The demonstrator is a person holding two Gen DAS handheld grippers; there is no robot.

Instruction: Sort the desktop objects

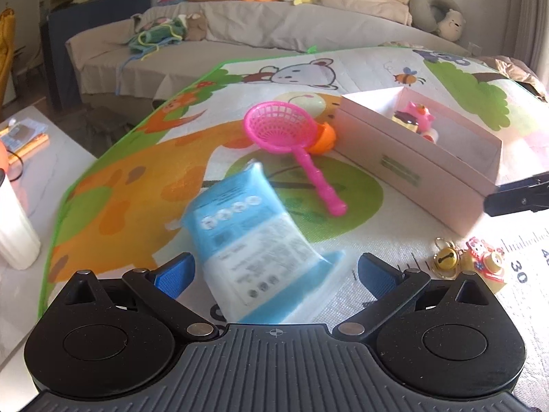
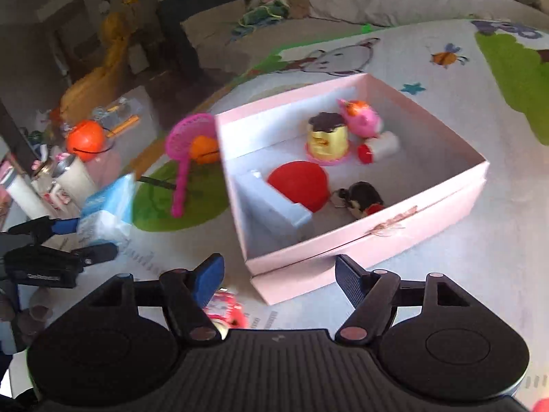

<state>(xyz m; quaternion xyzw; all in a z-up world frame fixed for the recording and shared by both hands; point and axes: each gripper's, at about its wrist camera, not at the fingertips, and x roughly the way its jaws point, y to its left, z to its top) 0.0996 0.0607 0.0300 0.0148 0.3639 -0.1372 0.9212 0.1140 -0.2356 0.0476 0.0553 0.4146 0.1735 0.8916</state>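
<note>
Blue packet: a soft blue-and-white tissue pack (image 1: 250, 243) lies on the play mat (image 1: 137, 178), directly ahead of the left gripper (image 1: 272, 267) and between its two blue-padded fingers (image 1: 175, 271), which are spread wide on either side; whether they touch it cannot be told.
Left gripper state: jaws parted, closed on nothing.
Right gripper state: the right gripper (image 2: 279, 276) is also spread wide, with nothing between its blue pads (image 2: 209, 278); it hovers just before the near corner of the pink box (image 2: 360, 240).
Pink box: rigid cardboard, rectangular and open-topped, with a pale lining.
Box contents: a red rounded piece (image 2: 298, 185), a yellow pudding-shaped toy (image 2: 327, 140) with a dark top, a pink plush figure (image 2: 363, 118), a small white bottle with a red cap (image 2: 379, 146), a dark figurine (image 2: 360, 199) and a pale blue block (image 2: 274, 206) against the near-left wall.
Pink scoop: a plastic mesh net (image 1: 284, 130) with a ribbed handle lies beyond the packet, its basket resting against an orange ball (image 1: 324, 137) beside the box.
Small trinkets: a brass bell (image 1: 444, 257) and a red-and-yellow charm (image 1: 487, 264) sit near the left gripper's right finger, by a printed ruler edge.
Mat: quilted, with cartoon prints and a green border.
Open room: bare mat lies right of the box; the mat's left edge drops toward a white cup (image 1: 13, 226).
</note>
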